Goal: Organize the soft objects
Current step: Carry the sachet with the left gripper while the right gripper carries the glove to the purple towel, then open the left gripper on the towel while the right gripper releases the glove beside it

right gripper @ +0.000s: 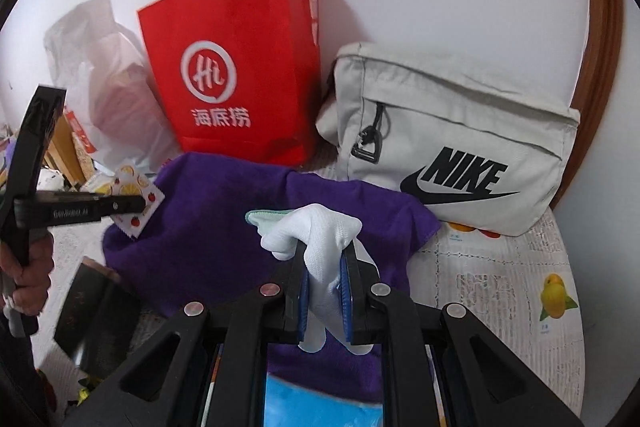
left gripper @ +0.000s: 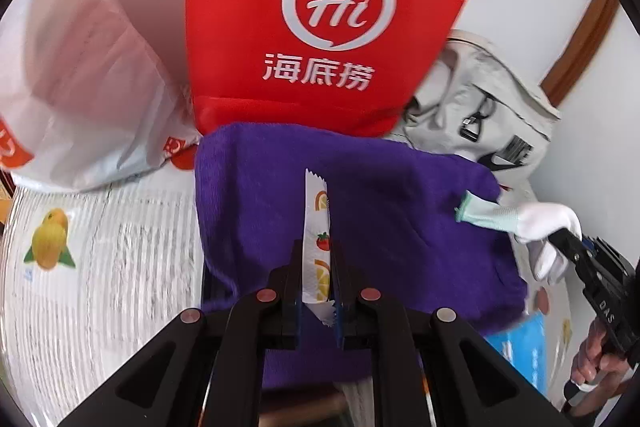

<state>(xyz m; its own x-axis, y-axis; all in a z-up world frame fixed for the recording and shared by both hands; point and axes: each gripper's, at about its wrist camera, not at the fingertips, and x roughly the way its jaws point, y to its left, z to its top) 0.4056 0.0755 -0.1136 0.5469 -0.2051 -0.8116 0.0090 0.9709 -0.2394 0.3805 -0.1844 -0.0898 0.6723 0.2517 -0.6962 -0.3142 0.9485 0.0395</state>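
Two grippers, the left (left gripper: 316, 267) and the right (right gripper: 326, 267). One white glove (right gripper: 320, 235), one fruit-print packet (left gripper: 318, 247), one purple towel (left gripper: 360, 211), one red paper bag (right gripper: 236, 83), one white plastic bag (left gripper: 76, 75), one grey pouch (right gripper: 452, 139), one blue pack (right gripper: 320, 403).

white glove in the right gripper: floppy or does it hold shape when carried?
Likely floppy: the white glove bunches and droops around the right gripper. Probably light, since its green cuff sticks out unsupported. The knit looks grippy, so slipping seems unlikely.
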